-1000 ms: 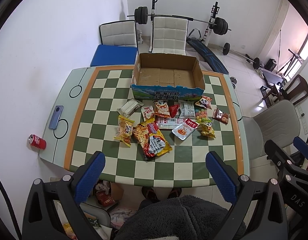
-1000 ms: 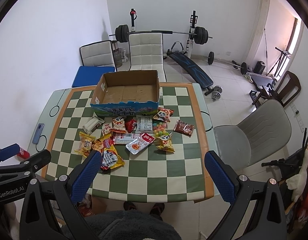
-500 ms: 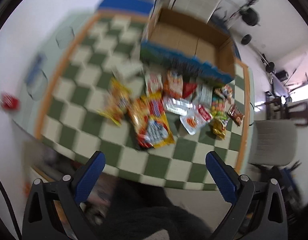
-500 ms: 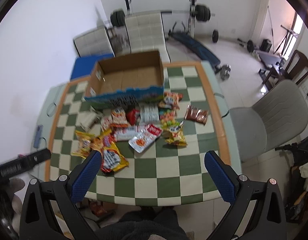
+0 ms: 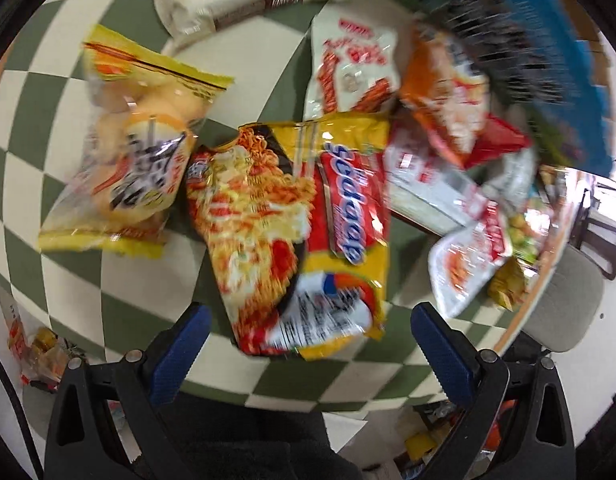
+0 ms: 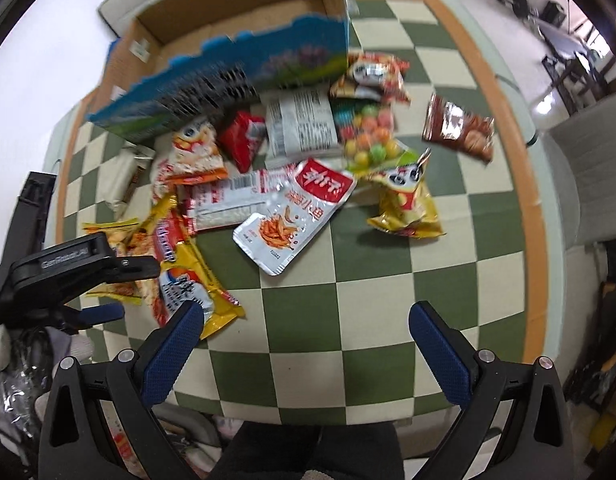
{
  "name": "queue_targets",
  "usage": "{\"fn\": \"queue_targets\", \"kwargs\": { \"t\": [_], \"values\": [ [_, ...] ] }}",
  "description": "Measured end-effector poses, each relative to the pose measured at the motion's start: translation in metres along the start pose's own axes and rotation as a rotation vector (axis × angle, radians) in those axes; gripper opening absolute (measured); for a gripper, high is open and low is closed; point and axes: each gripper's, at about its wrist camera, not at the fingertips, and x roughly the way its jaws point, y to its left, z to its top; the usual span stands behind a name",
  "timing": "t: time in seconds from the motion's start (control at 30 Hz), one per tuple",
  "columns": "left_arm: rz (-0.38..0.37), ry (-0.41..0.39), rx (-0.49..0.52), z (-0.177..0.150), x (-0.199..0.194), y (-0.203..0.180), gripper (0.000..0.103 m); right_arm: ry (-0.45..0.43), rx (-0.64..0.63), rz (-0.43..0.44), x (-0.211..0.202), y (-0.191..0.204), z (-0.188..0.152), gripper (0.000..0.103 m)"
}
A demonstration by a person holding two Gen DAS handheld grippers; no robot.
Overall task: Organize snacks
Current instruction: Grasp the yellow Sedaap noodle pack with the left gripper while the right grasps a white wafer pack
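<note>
bare checkered table (image 6: pixel 372 320) lies open under the right gripper (image 6: pixel 299 320), whose fingers stand wide apart. further in, the white pouch (image 6: pixel 291 216) and yellow panda bag (image 6: pixel 404 204) crowd the way, with the cardboard box (image 6: pixel 227 68) walling off the far side. the left gripper (image 5: pixel 308 324), also spread, hangs over the noodle packet (image 5: pixel 303 232), hemmed by the yellow bun bag (image 5: pixel 131 148).

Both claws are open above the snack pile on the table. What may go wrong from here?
1. The yellow noodle packet lies partly over its neighbours, so the open left claw may catch two packets or only crush it.
2. That packet lies near the table front edge; a push might slide it off.
3. The left claw shows close beside the right claw, so they may collide.
</note>
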Motion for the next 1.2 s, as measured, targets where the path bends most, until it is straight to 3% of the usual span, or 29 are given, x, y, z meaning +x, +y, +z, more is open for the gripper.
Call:
{"fn": "queue_targets", "kwargs": {
  "t": [0.23, 0.53, 0.63, 0.83, 1.07, 1.2],
  "values": [
    [0.051, 0.024, 0.033, 0.013, 0.034, -0.002, 0.103, 0.031, 0.012, -0.03, 0.024, 0.006, 0.012, 0.103],
    [0.084, -0.076, 0.048, 0.004, 0.04, 0.003, 0.094, 0.016, 0.073, 0.002, 0.016, -0.01, 0.04, 0.103],
    [0.143, -0.116, 0.109, -0.006, 0.034, -0.004, 0.088, 0.016, 0.076, 0.009, 0.018, -0.017, 0.056, 0.103],
    [0.327, -0.176, 0.28, -0.029, 0.039, -0.016, 0.087, 0.033, 0.057, 0.041, 0.042, -0.02, 0.098, 0.103],
    [0.355, -0.166, 0.276, -0.021, 0.053, -0.023, 0.089, 0.041, 0.035, 0.033, 0.091, -0.014, 0.154, 0.098],
    [0.324, -0.143, 0.223, -0.006, 0.065, -0.018, 0.089, 0.059, 0.051, 0.058, 0.112, -0.013, 0.169, 0.097]
  ]
}}
